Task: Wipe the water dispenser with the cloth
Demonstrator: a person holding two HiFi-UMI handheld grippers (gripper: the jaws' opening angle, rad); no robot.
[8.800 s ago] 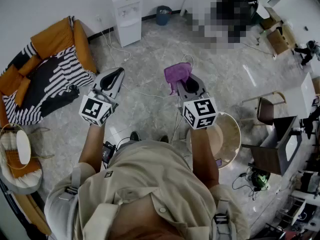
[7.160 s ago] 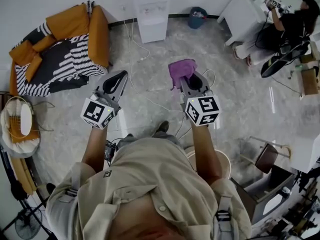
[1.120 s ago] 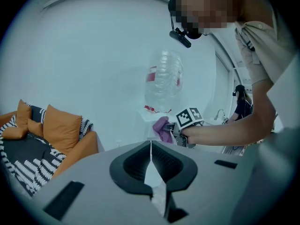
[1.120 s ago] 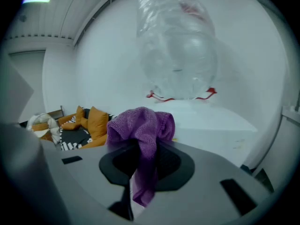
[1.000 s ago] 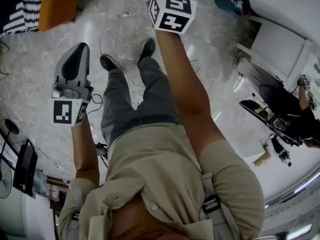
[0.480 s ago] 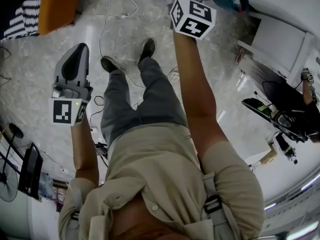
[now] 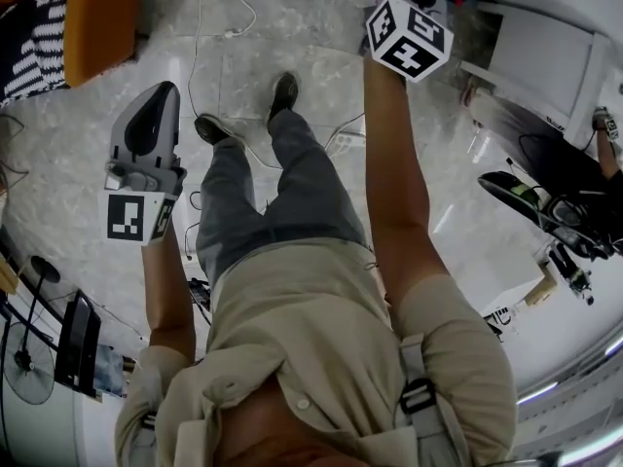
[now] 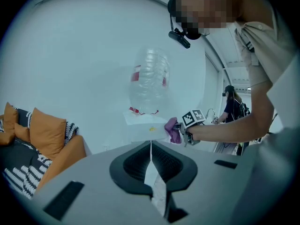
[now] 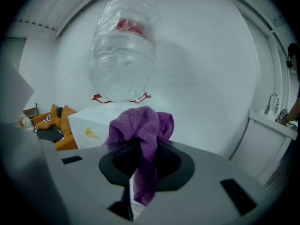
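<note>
Your right tongs (image 9: 139, 150) are closed on the purple cloth (image 9: 143, 123), which bunches up above the jaws in the centre of the right gripper view. Just behind it stands the white water dispenser (image 9: 91, 125), with its clear bottle (image 9: 123, 55) in the upper centre of that frame. In the left gripper view the cloth is at the right side of the dispenser's top, but I cannot tell if it touches. Your left tongs (image 8: 151, 149) have their jaws together with nothing between them. In the head view they are at the left, over the floor (image 7: 68, 154), well apart from the dispenser. An orange sofa (image 7: 97, 13) fills the upper left corner.
</note>
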